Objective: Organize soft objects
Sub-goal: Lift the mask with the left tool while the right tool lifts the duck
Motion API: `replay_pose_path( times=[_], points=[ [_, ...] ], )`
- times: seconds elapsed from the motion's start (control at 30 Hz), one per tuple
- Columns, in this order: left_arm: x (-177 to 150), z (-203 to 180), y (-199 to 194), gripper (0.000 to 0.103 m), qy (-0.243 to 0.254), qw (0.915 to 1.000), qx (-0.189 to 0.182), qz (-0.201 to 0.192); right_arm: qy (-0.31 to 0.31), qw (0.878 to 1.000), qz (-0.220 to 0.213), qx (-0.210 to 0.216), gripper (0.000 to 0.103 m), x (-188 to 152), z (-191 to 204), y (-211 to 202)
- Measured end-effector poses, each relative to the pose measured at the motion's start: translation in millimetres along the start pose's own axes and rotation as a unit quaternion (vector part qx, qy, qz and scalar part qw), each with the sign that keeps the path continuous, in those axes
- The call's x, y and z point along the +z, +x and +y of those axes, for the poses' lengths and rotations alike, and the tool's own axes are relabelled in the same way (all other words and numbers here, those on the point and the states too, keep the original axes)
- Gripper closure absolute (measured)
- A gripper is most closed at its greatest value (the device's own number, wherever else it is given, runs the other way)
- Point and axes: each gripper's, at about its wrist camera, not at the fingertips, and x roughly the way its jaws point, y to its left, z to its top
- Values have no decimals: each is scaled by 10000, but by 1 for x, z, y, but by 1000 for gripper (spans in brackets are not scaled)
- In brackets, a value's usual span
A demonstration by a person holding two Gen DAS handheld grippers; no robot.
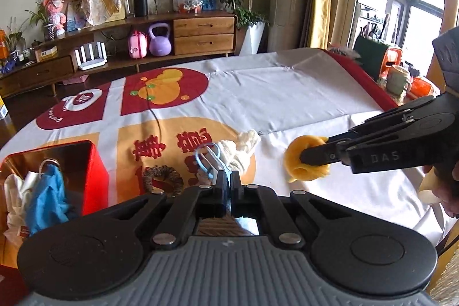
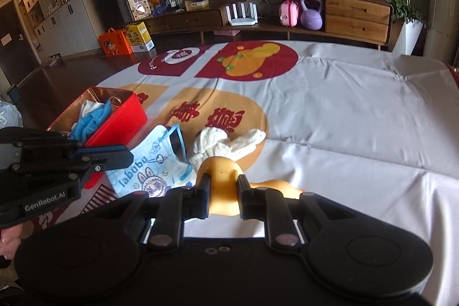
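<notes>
Yellow, soft toy (image 2: 222,177) squashes between your right gripper's (image 2: 222,191) jaws; hold its middle. Your left gripper (image 1: 228,182) pinches the light printed mask (image 2: 152,165) by its edge; it hangs limp.

Cloth cover (image 2: 344,111): thin woven fabric, matt, creased, printed in red and orange, spread over the worktop.
Red box (image 2: 120,122): glossy metal-looking tin, reflective gold-toned inside.
Face mask (image 2: 152,168): soft non-woven cloth, matt, printed, with blue elastic loops.
White sock (image 2: 218,145): ribbed knit, fuzzy, matt.
Yellow soft piece (image 1: 295,159): smooth, rubbery-looking, faint sheen.
Blue cloth in box (image 1: 48,197): crumpled thin material, matt.
Left hand-held gripper (image 1: 228,179): black hard plastic, matt, bright metal rivets, ribbed grey body.
Right hand-held gripper (image 2: 222,185): black plastic, matt.
Sideboard (image 2: 355,16): varnished wood, smooth.
Kettlebell (image 2: 311,13): purple, smooth coating.
</notes>
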Motion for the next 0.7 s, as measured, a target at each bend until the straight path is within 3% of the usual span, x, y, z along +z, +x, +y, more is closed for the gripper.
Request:
replay_pose_path(
  times=[0.33, 0.57, 0.7],
  points=[
    [12, 30, -29, 101, -192, 9996, 138, -172, -179, 9997, -143, 65, 86, 9, 23, -15],
    [0, 49, -16, 101, -767, 9961, -305, 321, -164, 9998, -92, 67, 86, 6, 25, -13],
    [-7, 45, -7, 100, -723, 9958, -298, 466, -138, 9999, -2, 60, 86, 2, 21, -9]
  ],
)
